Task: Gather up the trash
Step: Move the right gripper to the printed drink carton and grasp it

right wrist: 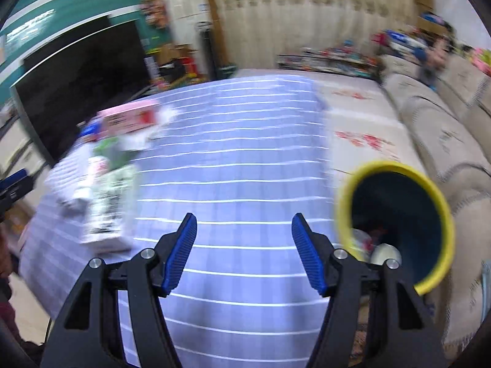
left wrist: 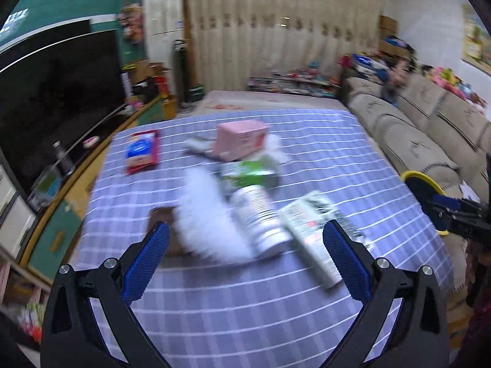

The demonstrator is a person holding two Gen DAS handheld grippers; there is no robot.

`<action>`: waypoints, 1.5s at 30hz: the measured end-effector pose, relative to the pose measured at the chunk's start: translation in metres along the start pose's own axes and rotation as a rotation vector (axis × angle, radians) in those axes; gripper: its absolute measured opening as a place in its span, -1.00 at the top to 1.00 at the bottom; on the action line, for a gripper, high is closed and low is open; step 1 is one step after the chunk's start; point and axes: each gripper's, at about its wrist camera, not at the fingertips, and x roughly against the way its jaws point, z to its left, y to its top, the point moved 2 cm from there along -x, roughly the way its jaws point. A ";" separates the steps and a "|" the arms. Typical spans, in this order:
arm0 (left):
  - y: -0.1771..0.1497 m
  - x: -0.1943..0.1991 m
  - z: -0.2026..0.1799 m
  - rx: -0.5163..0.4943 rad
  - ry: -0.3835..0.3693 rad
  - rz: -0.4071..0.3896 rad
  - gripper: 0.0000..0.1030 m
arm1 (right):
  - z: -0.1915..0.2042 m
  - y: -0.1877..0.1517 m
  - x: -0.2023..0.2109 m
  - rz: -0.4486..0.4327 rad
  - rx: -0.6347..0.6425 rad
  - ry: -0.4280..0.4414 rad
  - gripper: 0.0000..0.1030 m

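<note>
Fingers of left gripper [left wrist: 245, 239] spread wide and empty over blurred, seemingly paper trash [left wrist: 251, 202]; right gripper [right wrist: 244, 233] likewise parted, empty.

The right tongs [right wrist: 244, 230], black with blue ribbed pads, stand apart with nothing between them over the desk's lilac checked cloth [right wrist: 233, 159]. At four o'clock a dark bin with a yellow rim [right wrist: 396, 224] holds scraps. At nine o'clock lies a blurred heap of white and green packaging [right wrist: 104, 196], a pink box [right wrist: 129, 118] beyond it.
</note>
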 end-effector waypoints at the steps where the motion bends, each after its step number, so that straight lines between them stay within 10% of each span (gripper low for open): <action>1: -0.002 0.003 0.007 0.012 0.010 0.001 -0.91 | 0.016 0.000 -0.001 -0.002 0.016 0.031 -0.19; 13: -0.022 0.018 0.039 0.080 0.035 0.001 -0.91 | 0.138 -0.011 -0.035 0.040 0.201 0.175 -0.52; 45: -0.033 -0.008 0.025 0.090 0.020 0.057 -0.91 | 0.155 0.001 -0.114 0.171 0.289 0.041 -0.53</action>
